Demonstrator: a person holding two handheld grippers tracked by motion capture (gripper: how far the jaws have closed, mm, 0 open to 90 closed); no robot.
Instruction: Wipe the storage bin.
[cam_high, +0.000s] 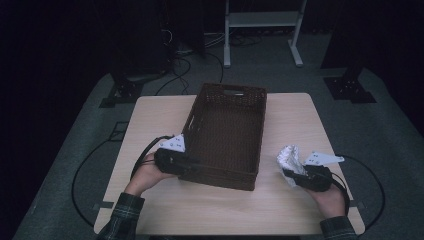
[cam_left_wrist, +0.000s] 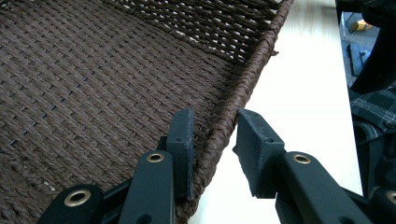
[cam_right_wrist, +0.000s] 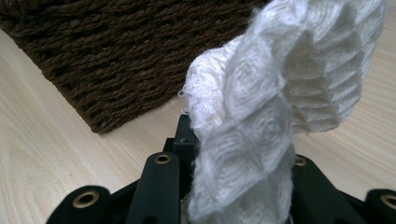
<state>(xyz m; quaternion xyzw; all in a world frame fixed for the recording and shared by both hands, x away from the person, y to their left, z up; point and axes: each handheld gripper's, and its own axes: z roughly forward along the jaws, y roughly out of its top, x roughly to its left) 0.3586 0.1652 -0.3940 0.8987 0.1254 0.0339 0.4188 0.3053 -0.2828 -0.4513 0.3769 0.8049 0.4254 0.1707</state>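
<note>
The left gripper (cam_left_wrist: 212, 149) straddles the near rim of the basket (cam_left_wrist: 243, 88), one pad inside against the weave, the other off the outer face, so it is not yet clamped. The right gripper (cam_right_wrist: 233, 186) is closed on a white cloth (cam_right_wrist: 275, 93), held just right of the basket. Best to finish pinching the rim to steady the basket, then lift the cloth over its wall and let go inside

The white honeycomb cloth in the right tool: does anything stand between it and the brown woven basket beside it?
Nothing visible does. The white honeycomb cloth, clamped in the right tool, hangs beside the brown woven basket, with bare wooden table between them. Only the basket's side wall must be cleared. The left tool straddles the opposite rim.
</note>
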